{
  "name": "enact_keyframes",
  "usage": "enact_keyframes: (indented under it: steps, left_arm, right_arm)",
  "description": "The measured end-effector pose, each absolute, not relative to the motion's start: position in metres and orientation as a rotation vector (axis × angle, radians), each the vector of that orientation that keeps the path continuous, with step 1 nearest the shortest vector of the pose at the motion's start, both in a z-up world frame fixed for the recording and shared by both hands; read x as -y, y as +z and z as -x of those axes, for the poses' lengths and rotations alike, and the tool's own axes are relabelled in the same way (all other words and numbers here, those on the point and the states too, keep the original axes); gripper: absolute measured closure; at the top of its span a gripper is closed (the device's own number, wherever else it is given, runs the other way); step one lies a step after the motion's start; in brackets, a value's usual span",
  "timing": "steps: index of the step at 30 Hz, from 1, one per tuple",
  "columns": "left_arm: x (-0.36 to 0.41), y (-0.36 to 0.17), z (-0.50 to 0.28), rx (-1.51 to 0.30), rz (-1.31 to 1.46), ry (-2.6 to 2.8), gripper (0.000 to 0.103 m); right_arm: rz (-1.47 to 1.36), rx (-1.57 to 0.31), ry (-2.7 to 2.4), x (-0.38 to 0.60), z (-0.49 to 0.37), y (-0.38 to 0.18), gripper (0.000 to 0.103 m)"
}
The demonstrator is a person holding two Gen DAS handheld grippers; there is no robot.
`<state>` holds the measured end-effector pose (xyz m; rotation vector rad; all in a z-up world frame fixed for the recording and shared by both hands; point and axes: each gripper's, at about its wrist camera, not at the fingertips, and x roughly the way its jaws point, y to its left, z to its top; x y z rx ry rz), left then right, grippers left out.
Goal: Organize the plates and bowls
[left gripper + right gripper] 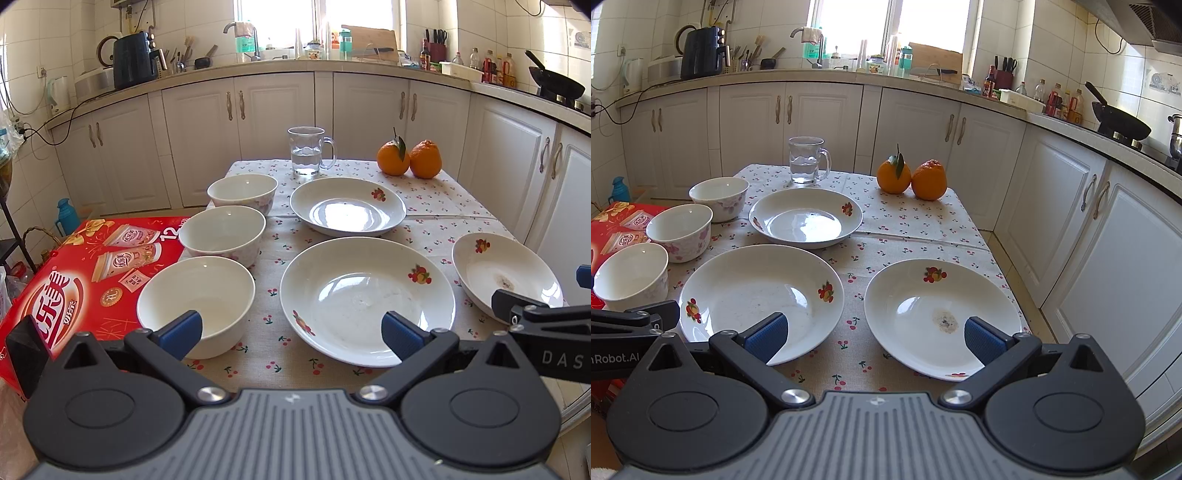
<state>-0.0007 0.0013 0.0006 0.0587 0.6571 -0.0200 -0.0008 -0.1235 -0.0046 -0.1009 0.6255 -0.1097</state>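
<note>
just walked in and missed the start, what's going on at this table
A person holds a two-finger gripper in each hand above a table laid with dishes. Both the left gripper and the right gripper are open and hold nothing. Three bowls sit in a line on the left, and three plates lie separately, none stacked. The nearest right plate has a dark stain. A glass mug and two oranges stand at the far end.
</note>
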Motion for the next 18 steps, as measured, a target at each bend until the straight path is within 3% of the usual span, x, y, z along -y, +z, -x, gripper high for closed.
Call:
enact_keyframes:
  steps: [18]
  left_arm:
    - [-0.0018,0.002,0.0018,-0.659,-0.055,-0.019,0.001]
  right_arm:
    - [0.104,-0.625,-0.11,0.1234,0.0012,-0.0046,0.0]
